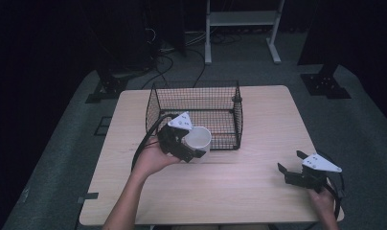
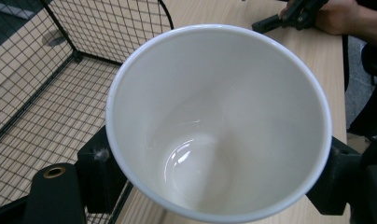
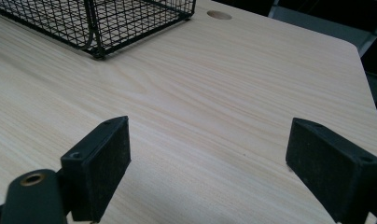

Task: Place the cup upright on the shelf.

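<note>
Two hand-held grippers in play. The left hand-held gripper (image 1: 194, 154) is clamped on a white cup (image 1: 199, 138): in the left gripper view its two black jaws press the outer wall from opposite sides, a little below the rim, and the cup (image 2: 219, 121) opens toward the camera. The interior is bare and glossy, with a highlight on the bottom; no contents seen.

Position: the cup is held over the table (image 1: 239, 182), just at the near wall of the black wire basket (image 1: 196, 96). Whether its base touches the table cannot be told from the high view.

Handling, as judged: the wall looks rigid and glazed, probably ceramic, so stiff, moderately heavy for its size, and breakable if dropped or knocked against the wire. The smooth, tapering surface would tend to slide in the pads if squeezed lightly. The side grip across the diameter near the rim seems sound; a grip lower down would meet a narrower body. No handle is visible, so the wall is the only purchase.

The right hand-held gripper (image 1: 290, 163) rests low at the table's right near corner, well apart from the cup, jaws spread wide with only bare wood between them in the right gripper view.
</note>
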A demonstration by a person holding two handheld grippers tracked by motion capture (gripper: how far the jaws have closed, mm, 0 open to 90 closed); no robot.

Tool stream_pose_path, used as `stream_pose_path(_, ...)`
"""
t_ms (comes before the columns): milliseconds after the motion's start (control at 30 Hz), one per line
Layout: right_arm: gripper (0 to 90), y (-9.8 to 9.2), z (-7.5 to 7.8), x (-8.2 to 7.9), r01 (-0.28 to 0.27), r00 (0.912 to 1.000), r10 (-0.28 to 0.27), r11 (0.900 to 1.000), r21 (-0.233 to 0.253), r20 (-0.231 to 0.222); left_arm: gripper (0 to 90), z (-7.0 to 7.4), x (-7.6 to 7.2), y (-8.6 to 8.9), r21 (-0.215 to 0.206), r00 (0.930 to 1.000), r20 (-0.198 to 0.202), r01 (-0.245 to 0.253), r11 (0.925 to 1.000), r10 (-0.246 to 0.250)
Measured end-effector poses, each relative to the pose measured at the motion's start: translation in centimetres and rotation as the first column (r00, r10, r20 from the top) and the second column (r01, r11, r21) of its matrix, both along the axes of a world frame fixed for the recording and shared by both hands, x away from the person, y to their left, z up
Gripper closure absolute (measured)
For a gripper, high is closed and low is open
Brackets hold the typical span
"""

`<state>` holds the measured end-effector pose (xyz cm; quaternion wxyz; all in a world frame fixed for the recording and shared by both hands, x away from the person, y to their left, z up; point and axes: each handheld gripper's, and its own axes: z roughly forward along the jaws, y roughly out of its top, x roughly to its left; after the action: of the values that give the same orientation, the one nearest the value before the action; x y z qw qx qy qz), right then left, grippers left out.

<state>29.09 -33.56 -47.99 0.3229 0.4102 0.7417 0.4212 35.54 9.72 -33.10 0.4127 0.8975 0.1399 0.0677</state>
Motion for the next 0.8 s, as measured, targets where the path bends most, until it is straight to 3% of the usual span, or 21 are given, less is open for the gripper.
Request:
stream_pose_path(267,13.1,0.1,0.0,-0.1,-0.002,1.0,0.002,1.0,-0.003,0.004,21.0,1.0,1.5,-0.2,0.018,0.9999,-0.01,-0.011,0.9998,0.011)
stream_pose_path(467,13.1,0.1,0.0,-0.1,-0.004,1.0,0.004,1.0,-0.003,0.007,21.0,2.8,3.3,-0.4,0.039,0.9996,0.005,-0.028,0.9988,0.028)
stream_pose_path(800,13.1,0.0,0.0,-0.1,-0.005,1.0,0.005,1.0,0.002,0.006,21.0,3.9,5.5,-0.7,0.042,0.998,0.023,-0.059,0.9974,0.058)
